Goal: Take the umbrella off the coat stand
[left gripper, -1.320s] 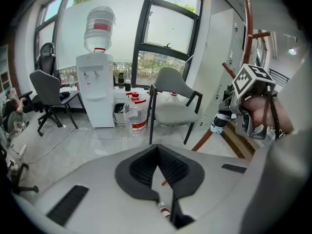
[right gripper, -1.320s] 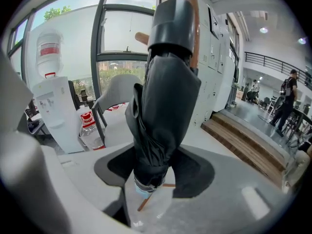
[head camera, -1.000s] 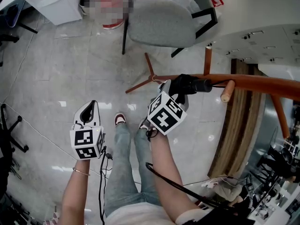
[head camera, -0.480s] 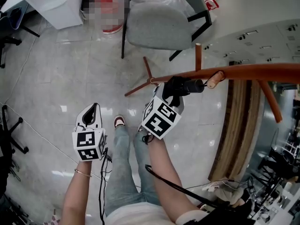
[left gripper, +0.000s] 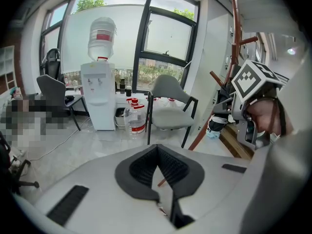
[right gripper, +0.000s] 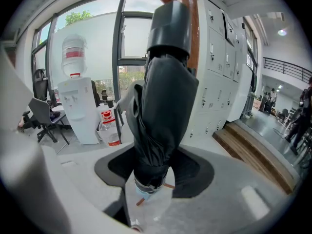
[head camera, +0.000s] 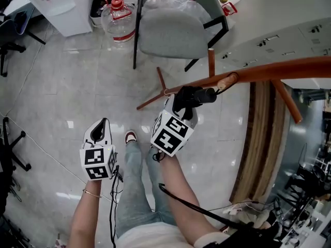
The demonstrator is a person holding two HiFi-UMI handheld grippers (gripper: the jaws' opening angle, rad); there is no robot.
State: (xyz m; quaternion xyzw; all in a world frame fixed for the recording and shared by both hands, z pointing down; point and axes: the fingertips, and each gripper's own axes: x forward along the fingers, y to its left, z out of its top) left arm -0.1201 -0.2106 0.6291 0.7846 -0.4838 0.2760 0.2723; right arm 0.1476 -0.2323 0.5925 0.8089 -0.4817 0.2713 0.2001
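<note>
A black folded umbrella (head camera: pixel 195 95) lies between the jaws of my right gripper (head camera: pixel 185 98), which is shut on its body. In the right gripper view the umbrella (right gripper: pixel 163 106) stands upright in the right gripper (right gripper: pixel 156 165), with its grey cap against the brown coat stand pole (right gripper: pixel 193 38). In the head view the wooden coat stand (head camera: pixel 269 72) runs rightwards, and one peg (head camera: pixel 227 80) sits just beyond the umbrella's end. Whether the umbrella hangs on a peg I cannot tell. My left gripper (head camera: pixel 98 129) hovers lower left over the floor, shut and holding nothing (left gripper: pixel 157 147).
A grey chair (head camera: pixel 176 30) stands behind the stand's feet, beside a water bottle (head camera: pixel 118 19) and a white water dispenser (head camera: pixel 57 1). White cabinets (head camera: pixel 279 30) and wooden steps (head camera: pixel 258 138) lie to the right. An office chair base (head camera: pixel 8 143) sits far left.
My right gripper has lifted a little with the umbrella still in it, shifting left in the head view. The left gripper has also risen slightly.
</note>
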